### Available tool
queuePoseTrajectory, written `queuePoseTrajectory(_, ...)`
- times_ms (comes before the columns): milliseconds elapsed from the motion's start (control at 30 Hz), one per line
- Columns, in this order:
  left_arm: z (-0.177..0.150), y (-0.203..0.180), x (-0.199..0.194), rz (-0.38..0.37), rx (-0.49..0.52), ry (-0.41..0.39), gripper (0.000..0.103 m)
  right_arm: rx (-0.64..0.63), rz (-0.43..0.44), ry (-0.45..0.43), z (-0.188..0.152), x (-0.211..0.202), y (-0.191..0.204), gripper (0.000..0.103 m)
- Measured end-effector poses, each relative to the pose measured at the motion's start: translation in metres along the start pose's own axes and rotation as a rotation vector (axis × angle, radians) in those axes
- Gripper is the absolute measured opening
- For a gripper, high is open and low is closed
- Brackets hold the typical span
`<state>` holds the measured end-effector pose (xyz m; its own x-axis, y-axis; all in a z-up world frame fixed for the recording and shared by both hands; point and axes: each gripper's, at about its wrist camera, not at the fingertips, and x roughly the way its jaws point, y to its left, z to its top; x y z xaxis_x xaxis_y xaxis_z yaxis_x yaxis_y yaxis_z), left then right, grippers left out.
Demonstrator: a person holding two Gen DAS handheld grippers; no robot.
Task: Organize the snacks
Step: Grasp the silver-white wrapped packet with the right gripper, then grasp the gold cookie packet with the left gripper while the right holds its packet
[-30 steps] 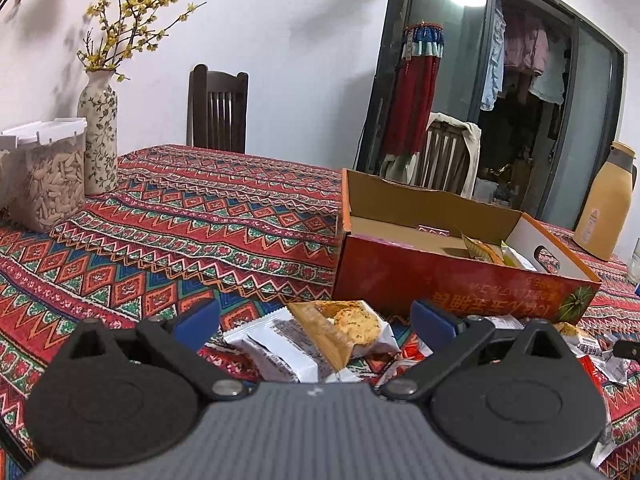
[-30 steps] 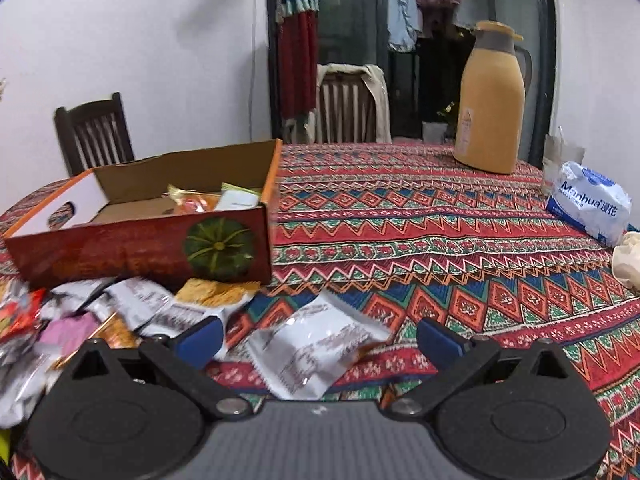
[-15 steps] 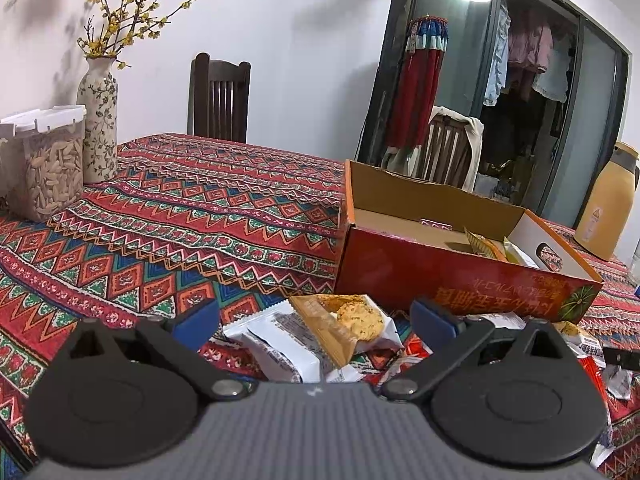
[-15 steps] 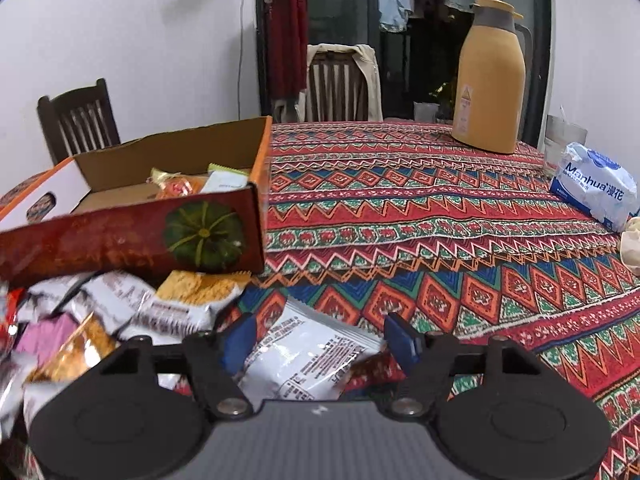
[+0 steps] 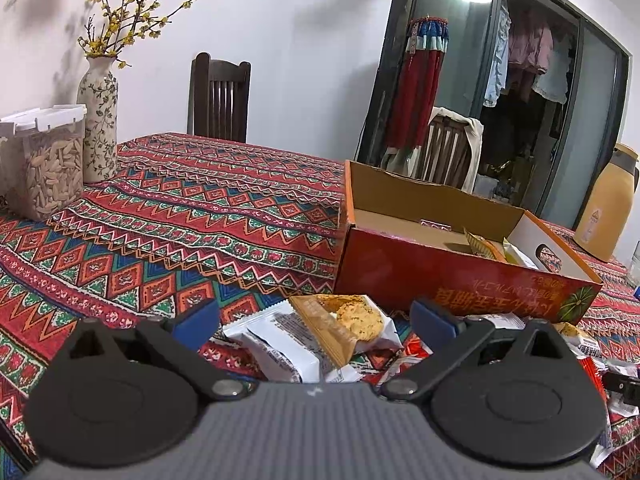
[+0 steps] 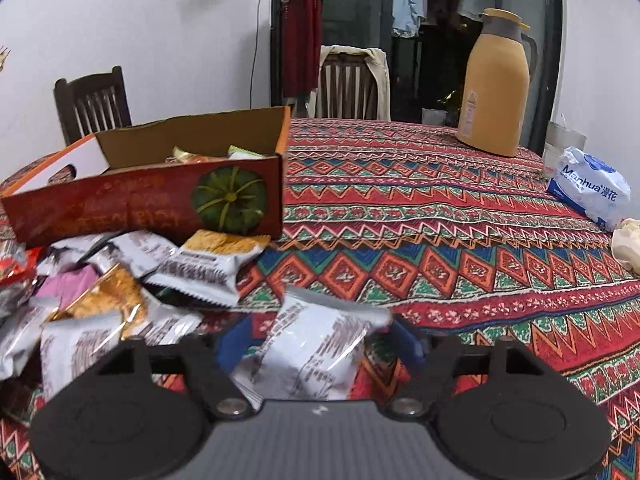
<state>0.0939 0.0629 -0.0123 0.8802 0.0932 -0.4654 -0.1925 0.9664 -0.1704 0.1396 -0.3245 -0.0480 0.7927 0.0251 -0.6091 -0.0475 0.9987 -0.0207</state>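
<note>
My right gripper (image 6: 320, 340) has its fingers (image 6: 236, 342) pinched in on a white snack packet (image 6: 316, 356) — the wrapper sits squeezed between both blue pads, lifted a little off the cloth by the look of it, though the blur makes that hard to swear to. So the step in hand, as I judge it, is the pick: one packet caught, and the box (image 6: 160, 200) waiting just ahead and to the left.

Next move calls for a lift and a swing left over the box's near wall, high enough that the crinkly wrapper doesn't snag the cardboard edge, then a release above the few snacks already lying inside. The foil is slippery and soft, so I'd keep the squeeze steady on the way.

My left gripper (image 5: 316, 320) hovers with fingers spread wide, holding nothing. Between them, on the cloth, lies a cookie packet (image 5: 344, 322) resting on a white packet (image 5: 280, 340) — both right against the front of the box (image 5: 440, 268). That's my likely next grab.

The rest of the loose snacks (image 6: 92, 296) are heaped on the surface (image 6: 440, 240) in front of the box, many still to go.

Around us: a bright patterned tablecloth, a tan flask (image 6: 494, 88) at the far side, a tissue pack (image 6: 588, 192) to the right, a vase of yellow flowers (image 5: 98, 120) beside a tub of seeds (image 5: 46, 164), wooden chairs and a dark glass door with clothes hanging behind.
</note>
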Motion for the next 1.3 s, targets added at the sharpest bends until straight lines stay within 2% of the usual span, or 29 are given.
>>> queuePoseTrajectory(33, 0.000, 0.000, 0.000, 0.000, 0.000, 0.000, 0.103, 0.000, 0.019, -0.004, -0.001, -0.002, 0.001, 0.044)
queuePoseTrajectory(133, 0.000, 0.000, 0.000, 0.000, -0.001, 0.000, 0.103, -0.023, 0.047, -0.030, -0.003, -0.008, 0.008, 0.041)
queuePoseTrajectory(233, 0.000, 0.000, 0.000, 0.000, 0.000, 0.000, 0.103, -0.031, 0.051, -0.088, -0.002, -0.018, 0.012, 0.041)
queuePoseTrajectory(600, -0.001, 0.000, 0.000, -0.001, 0.000, 0.000, 0.103, 0.038, 0.079, -0.206, -0.001, -0.030, 0.021, 0.041)
queuePoseTrajectory(833, 0.000, 0.000, 0.000, 0.016, -0.003, 0.008, 0.103, 0.050, 0.087, -0.198, 0.000, -0.026, 0.019, 0.041)
queuePoseTrajectory(1000, 0.007, -0.002, -0.001, 0.032, 0.031, 0.043, 0.103, 0.062, 0.091, -0.202, -0.002, -0.026, 0.017, 0.041)
queuePoseTrajectory(1300, 0.033, -0.006, 0.012, 0.102, 0.058, 0.106, 0.103, 0.079, 0.113, -0.225, -0.003, -0.030, 0.013, 0.041)
